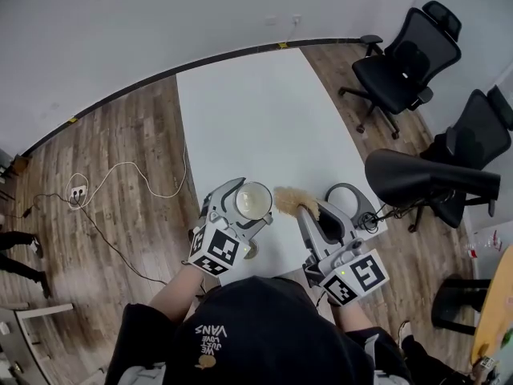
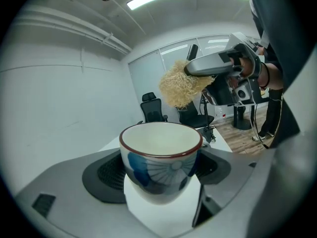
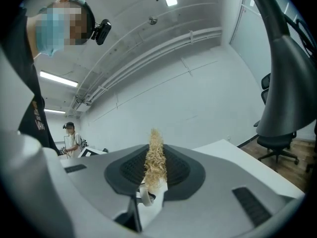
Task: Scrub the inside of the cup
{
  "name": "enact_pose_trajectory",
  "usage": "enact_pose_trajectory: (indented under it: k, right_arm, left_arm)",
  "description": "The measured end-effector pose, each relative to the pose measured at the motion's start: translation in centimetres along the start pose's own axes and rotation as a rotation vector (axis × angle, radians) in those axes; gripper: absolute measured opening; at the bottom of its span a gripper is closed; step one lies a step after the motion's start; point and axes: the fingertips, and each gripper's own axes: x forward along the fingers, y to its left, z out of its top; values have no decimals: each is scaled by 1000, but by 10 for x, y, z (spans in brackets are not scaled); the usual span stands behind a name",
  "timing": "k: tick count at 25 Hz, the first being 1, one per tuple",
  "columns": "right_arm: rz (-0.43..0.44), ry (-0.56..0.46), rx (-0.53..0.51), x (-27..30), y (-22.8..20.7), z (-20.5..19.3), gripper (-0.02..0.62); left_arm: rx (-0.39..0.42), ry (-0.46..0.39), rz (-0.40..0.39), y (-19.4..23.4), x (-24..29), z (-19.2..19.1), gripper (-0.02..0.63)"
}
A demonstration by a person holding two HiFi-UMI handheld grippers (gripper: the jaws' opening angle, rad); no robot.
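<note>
The one word I can read for certain is on the person's black cap (image 1: 256, 327), at the near edge of the head view. It says "VANS" (image 1: 210, 330) in white capitals, upside down from where that camera looks. Just nearer than it are a few short lines of smaller white print (image 1: 207, 348) (perhaps "WE JUST LOVE", but it is too small to be sure).

The left cube (image 1: 215, 251) on the left gripper (image 1: 253, 201) and the right cube (image 1: 357, 277) on the right gripper (image 1: 298, 208) each carry square black-and-white markers. These are block patterns rather than letters or digits.

In the right gripper view, white lettering runs down a dark garment (image 3: 38, 117) at the far left, too blurred to read.
</note>
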Motion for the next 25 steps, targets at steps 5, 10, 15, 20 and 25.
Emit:
enact_pose_trajectory:
  k: [5,10,15,20,25]
  right_arm:
    - [89,33,-21,16,18,-3,74]
    - [148,70,-57,34,28,-7,74]
    - [151,173,-156,44,30,-27,74]
    - [195,215,-126,43,42,-41,74]
    - [229,222,-106,51,51,-43,72]
  left_arm:
    - [71,30,20,2,0,0,390]
    - [132,43,28,5,0,6,390]
    - [160,43,47,10,-2,12,391]
    - [203,63,52,11,-4,10,396]
    - [212,63,17,-4,-3,10,396]
